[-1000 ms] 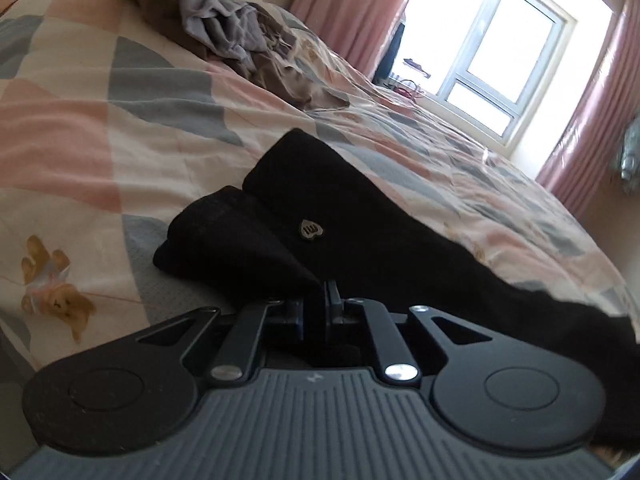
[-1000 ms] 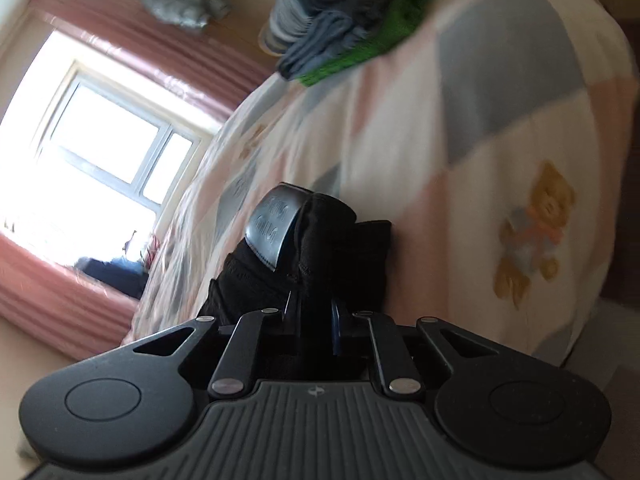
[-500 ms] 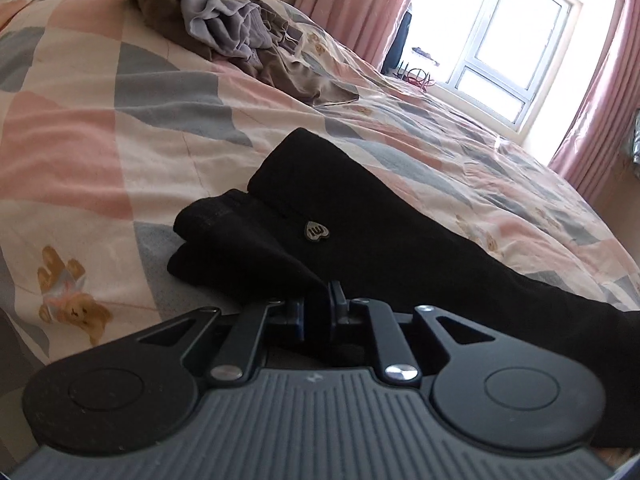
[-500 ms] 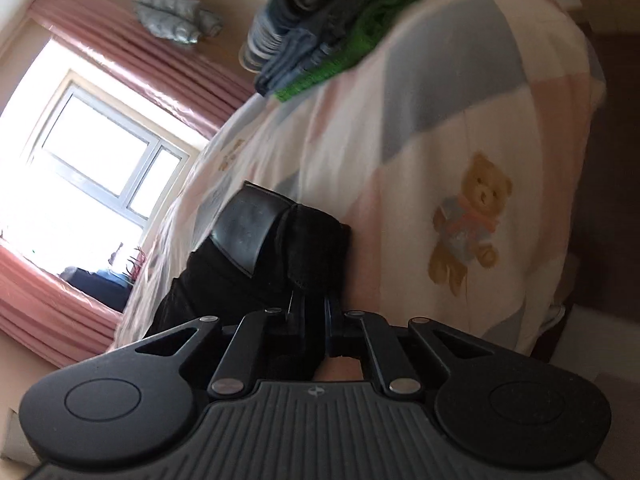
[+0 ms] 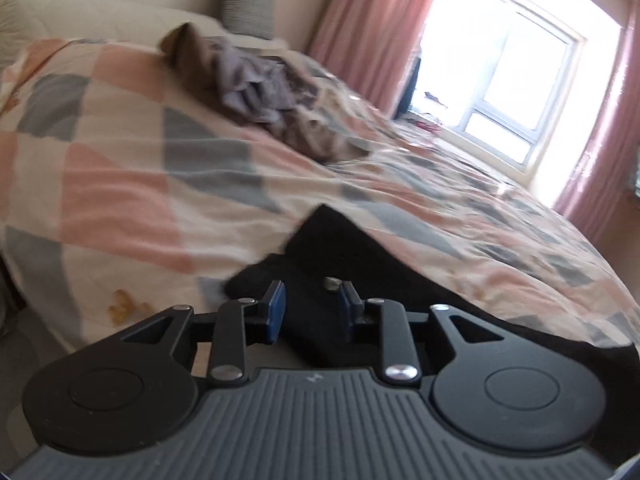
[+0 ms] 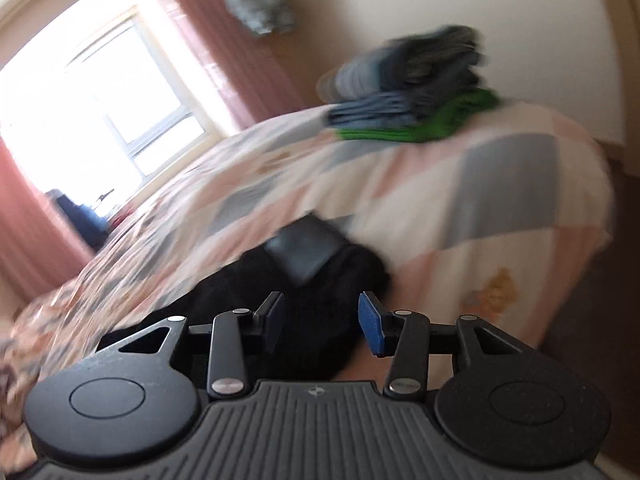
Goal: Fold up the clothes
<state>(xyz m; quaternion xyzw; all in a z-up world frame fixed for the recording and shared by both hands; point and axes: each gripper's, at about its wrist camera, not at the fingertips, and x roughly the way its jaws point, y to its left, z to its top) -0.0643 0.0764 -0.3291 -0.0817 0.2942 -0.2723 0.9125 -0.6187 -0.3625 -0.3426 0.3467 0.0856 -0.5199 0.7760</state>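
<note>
Black trousers (image 5: 360, 276) lie on the patchwork quilt (image 5: 120, 184) near the bed's front edge, with a small metal badge (image 5: 330, 282) on them. My left gripper (image 5: 311, 312) is open, its blue pads either side of the black cloth, holding nothing. In the right wrist view the same trousers (image 6: 312, 320) show a dark leather waist patch (image 6: 306, 249). My right gripper (image 6: 322, 324) is open just above the cloth, and empty. Both views are blurred by motion.
A heap of brown and grey clothes (image 5: 256, 92) lies further up the bed. A folded stack of blue, grey and green clothes (image 6: 416, 96) sits at the bed's far corner. A window (image 5: 508, 92) with pink curtains (image 5: 368, 28) is behind.
Both grippers were shut on the black trousers; both have now opened and let go. Both cameras have lifted and swung, the right one rolling back to level.
</note>
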